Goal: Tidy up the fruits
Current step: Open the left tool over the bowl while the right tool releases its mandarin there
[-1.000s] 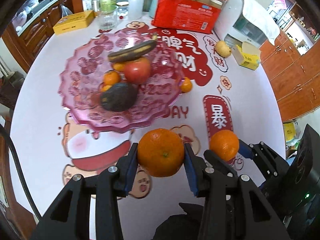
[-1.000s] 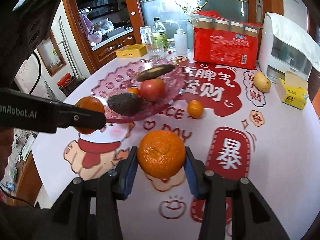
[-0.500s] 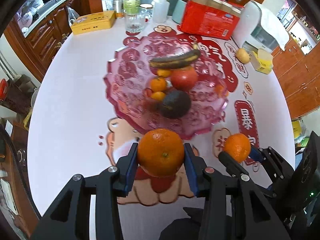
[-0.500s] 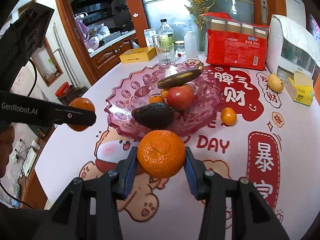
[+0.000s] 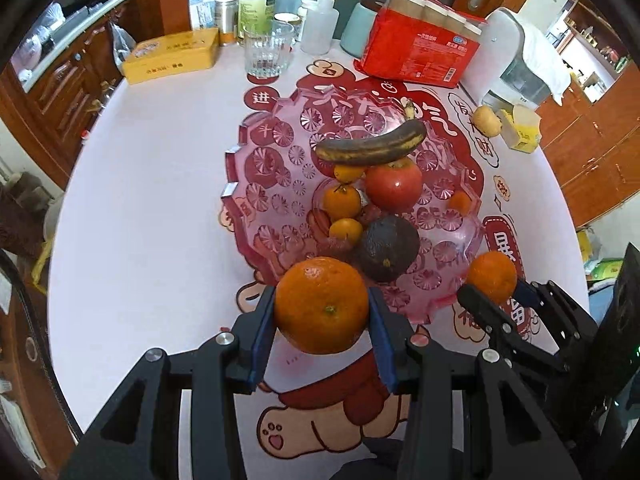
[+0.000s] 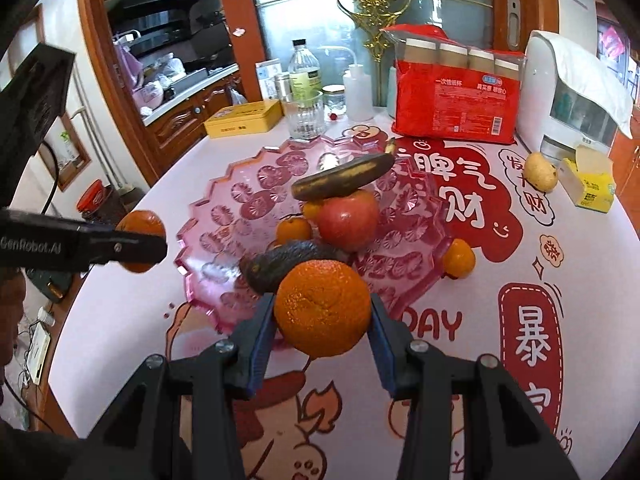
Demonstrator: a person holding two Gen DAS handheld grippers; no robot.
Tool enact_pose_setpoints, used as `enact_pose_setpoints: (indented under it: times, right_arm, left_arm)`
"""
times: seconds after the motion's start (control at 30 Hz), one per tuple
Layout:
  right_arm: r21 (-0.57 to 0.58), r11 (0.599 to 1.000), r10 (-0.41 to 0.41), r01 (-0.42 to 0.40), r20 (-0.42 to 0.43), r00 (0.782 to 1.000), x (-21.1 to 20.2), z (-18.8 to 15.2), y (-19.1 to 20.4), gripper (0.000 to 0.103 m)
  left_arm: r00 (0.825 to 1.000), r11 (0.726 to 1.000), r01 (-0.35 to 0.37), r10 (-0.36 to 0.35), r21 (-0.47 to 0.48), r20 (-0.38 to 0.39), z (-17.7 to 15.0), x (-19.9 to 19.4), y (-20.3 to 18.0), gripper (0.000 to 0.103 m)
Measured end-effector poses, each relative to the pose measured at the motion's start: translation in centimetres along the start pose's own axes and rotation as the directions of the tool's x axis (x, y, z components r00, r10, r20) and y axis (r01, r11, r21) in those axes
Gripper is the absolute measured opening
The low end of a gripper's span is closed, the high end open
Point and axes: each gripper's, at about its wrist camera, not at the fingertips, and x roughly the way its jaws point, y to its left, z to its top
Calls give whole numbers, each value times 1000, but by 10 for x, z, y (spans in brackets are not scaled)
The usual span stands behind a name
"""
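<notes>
- Left gripper (image 5: 322, 312) clamps an orange (image 5: 322, 305), navel end facing the camera.
- Right gripper (image 6: 323, 314) clamps another orange (image 6: 323, 307).
- Banana (image 5: 372, 147) lies crosswise in the pink tray (image 5: 256, 184).

In bowl (image 5: 256, 200): we see banana (image 5: 372, 146) on apple (image 5: 394, 184), avocado (image 5: 390, 248) in front.
Right of bowl: tangerine (image 6: 459, 258) on table (image 5: 140, 220).

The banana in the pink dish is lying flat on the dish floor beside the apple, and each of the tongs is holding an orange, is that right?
Not quite. The banana is not on the floor of the pink dish; it rests on top of the apple, as the right wrist view shows. The rest holds: the left tongs grip an orange, and the right tongs grip another orange.
</notes>
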Motion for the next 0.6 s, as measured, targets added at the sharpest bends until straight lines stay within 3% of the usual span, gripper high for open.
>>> enact_pose_setpoints:
  times: [0.43, 0.57, 0.6]
  right_arm:
    - [30, 998, -43, 46, -77, 996, 34, 10, -11, 45]
    - [40, 998, -45, 48, -90, 995, 39, 12, -14, 45]
    - [43, 998, -44, 48, -87, 995, 39, 13, -15, 46]
  left_arm:
    - [998, 999, 35, -35, 0, -59, 16, 42, 4, 44]
    - [999, 999, 37, -37, 4, -34, 18, 40, 1, 68]
    - [999, 999, 35, -34, 8, -31, 17, 39, -1, 69]
